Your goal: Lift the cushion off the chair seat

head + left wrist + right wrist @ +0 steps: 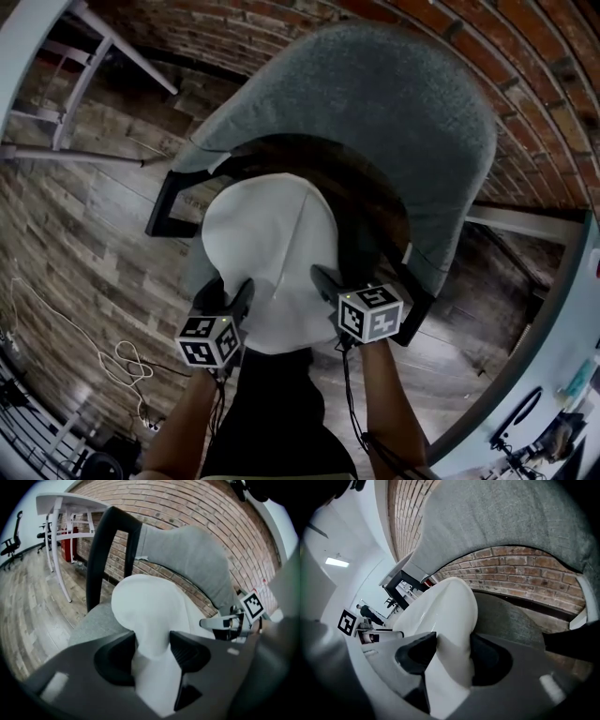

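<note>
Both claws, low in the head view, have their bite. The left gripper (228,298) is clamped on the near left edge of the white cushion (272,234) and the right gripper (328,281) on its near right edge, jaws squeezed into the soft fabric. The cushion sits mid-frame in the grey chair (403,122), so the grasp looks done to me, while carrying it clear of the seat remains.

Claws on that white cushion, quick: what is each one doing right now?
Left claw: closed, pinching the near edge of the soft white fabric cushion.
Right claw: closed, pinching the same cushion's near edge.
</note>
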A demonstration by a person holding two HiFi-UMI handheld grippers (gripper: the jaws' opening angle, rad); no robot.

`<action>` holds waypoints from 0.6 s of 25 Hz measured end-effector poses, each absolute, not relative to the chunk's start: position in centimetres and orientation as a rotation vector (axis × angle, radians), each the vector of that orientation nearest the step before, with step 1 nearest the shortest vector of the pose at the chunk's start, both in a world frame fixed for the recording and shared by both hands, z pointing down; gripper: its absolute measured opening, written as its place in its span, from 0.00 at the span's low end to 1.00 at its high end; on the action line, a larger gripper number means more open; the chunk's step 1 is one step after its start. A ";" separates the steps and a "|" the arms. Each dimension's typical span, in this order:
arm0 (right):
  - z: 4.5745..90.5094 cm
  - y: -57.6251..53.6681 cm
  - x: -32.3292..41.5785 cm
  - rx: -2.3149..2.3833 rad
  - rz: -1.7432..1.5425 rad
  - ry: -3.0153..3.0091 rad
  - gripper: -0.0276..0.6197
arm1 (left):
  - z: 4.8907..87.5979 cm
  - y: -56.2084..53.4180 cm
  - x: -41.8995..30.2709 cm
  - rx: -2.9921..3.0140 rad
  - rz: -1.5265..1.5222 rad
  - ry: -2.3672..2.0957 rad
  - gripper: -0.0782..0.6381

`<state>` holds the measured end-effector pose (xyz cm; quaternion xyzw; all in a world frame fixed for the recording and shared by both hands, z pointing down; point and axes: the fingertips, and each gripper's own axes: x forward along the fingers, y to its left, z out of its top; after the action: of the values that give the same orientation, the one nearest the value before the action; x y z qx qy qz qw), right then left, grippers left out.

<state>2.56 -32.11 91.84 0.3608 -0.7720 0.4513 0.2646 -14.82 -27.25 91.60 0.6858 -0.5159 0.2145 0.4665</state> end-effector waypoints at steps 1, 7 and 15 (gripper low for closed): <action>91.2 -32.2 2.4 0.977 1.213 -2.093 0.38 | 91.1 -27.4 -15.0 1.691 0.529 -1.273 0.43; 85.3 -31.9 1.8 0.994 1.162 -2.113 0.32 | 85.8 -27.4 -15.5 1.740 0.526 -1.315 0.40; 73.1 -28.9 2.7 1.022 1.080 -2.188 0.29 | 74.3 -24.7 -14.6 1.825 0.488 -1.355 0.40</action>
<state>2.66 -28.93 73.06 0.3744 -0.8018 0.3956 0.2458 -14.57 -24.66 74.34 0.7205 -0.5350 0.1926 0.3970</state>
